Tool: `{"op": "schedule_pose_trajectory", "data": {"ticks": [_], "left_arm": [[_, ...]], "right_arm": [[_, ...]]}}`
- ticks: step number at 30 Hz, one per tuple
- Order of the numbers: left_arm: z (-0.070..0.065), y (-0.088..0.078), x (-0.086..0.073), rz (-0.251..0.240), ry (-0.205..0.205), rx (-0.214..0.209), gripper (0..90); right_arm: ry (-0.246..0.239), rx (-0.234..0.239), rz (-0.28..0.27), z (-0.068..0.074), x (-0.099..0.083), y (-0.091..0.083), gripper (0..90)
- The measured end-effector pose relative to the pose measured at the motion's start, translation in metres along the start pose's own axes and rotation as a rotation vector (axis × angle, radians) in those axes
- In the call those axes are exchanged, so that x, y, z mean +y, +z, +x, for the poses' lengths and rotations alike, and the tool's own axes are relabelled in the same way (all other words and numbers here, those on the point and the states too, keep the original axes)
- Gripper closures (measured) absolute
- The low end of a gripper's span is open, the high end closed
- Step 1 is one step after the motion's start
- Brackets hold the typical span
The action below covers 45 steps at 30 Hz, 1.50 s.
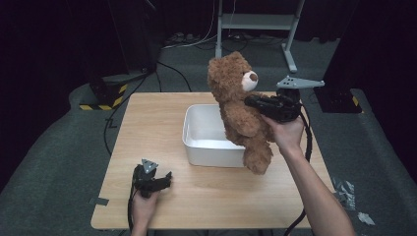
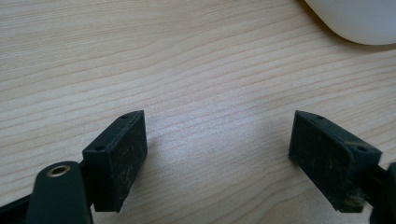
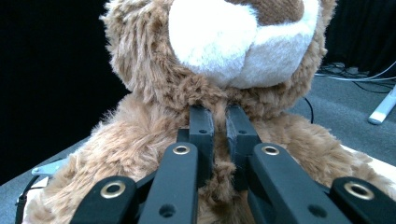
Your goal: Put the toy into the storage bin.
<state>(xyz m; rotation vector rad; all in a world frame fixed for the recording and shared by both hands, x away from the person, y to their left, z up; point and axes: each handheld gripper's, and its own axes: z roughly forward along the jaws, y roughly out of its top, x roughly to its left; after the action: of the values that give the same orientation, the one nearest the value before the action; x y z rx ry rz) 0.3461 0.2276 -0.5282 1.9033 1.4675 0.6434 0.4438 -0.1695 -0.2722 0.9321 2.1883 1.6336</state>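
One teddy bear (image 1: 239, 105), one white tub (image 1: 209, 147) and two grippers are showing above and on the pale wood-grain bench (image 1: 147, 132). The right gripper (image 1: 251, 102) is pinching a tuft of the bear's plush just under its chin, jaws nearly together, and is holding the bear upright in the air over the tub's right end, its legs hanging down past the tub's near right corner. The left gripper (image 1: 167, 178) is sitting low over the bench near the front edge, well apart from the bear, its jaws spread wide with nothing between them. The right gripper view is giving the close detail: shaggy brown fur, a smooth cream muzzle (image 3: 233, 44) and a knitted brown nose (image 3: 275, 9). The left gripper view is looking along the bare wood, with the tub's rounded, glossy plastic corner (image 2: 355, 21) ahead. The tub is rectangular with rounded corners.
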Motion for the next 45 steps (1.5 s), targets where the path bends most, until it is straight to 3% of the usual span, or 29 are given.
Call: {"op": "schedule_pose_trajectory", "data": {"ticks": [12, 25, 45], "left_arm": [[0.0, 0.001, 0.001, -0.001, -0.002, -0.001, 19.3], [0.0, 0.002, 0.003, -0.01, -0.002, 0.004, 26.0], [-0.002, 0.006, 0.005, -0.009, -0.008, -0.006, 22.3]], "right_arm": [[0.008, 0.019, 0.003, 0.002, 0.001, 0.013, 83.9], [0.009, 0.023, 0.012, 0.004, 0.006, 0.02, 84.0], [0.001, 0.002, 0.031, 0.002, 0.008, 0.031, 84.5]]}}
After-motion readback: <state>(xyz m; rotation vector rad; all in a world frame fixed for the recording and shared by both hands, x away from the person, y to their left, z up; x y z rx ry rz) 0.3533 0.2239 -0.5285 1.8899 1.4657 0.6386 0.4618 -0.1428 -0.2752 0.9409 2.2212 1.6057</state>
